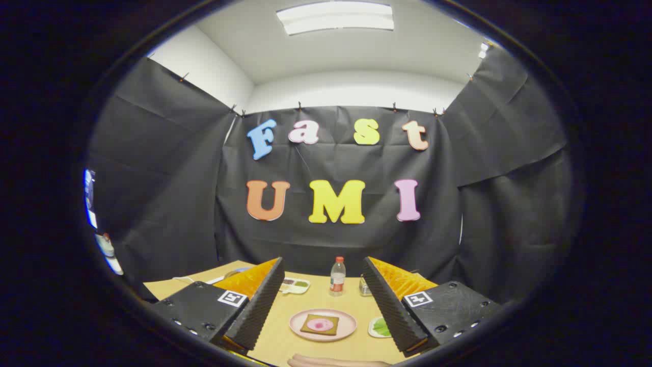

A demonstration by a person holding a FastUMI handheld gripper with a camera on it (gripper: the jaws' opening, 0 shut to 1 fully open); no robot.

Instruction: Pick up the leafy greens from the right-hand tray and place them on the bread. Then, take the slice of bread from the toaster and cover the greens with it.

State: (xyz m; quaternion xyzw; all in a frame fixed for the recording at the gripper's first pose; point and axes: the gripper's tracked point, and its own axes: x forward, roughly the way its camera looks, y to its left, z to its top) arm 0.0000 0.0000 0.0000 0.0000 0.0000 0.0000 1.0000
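1. Nearest the camera: a bare forearm or hand lies on the table's near edge, at 6 o'clock below the plate.
2. Gripper held high above the table, fingers spread wide and grasping nothing.
3. Small tray with dark and green bits sits at 11 o'clock from the plate, partly behind the left finger.
4. Pink plate rests between the fingers, carrying a bread slice with a pink round piece on top. No greens on it yet.
5. Bottle with a red cap stands at 12 o'clock beyond the plate; a small glass jar is just to its right.
6. Leafy greens remain in their white tray, at 3 o'clock from the plate, touching the right finger's outline.
7. Toaster: cannot place it.
8. Judgement: nothing done so far; greens pick, placement and covering slice all remain.
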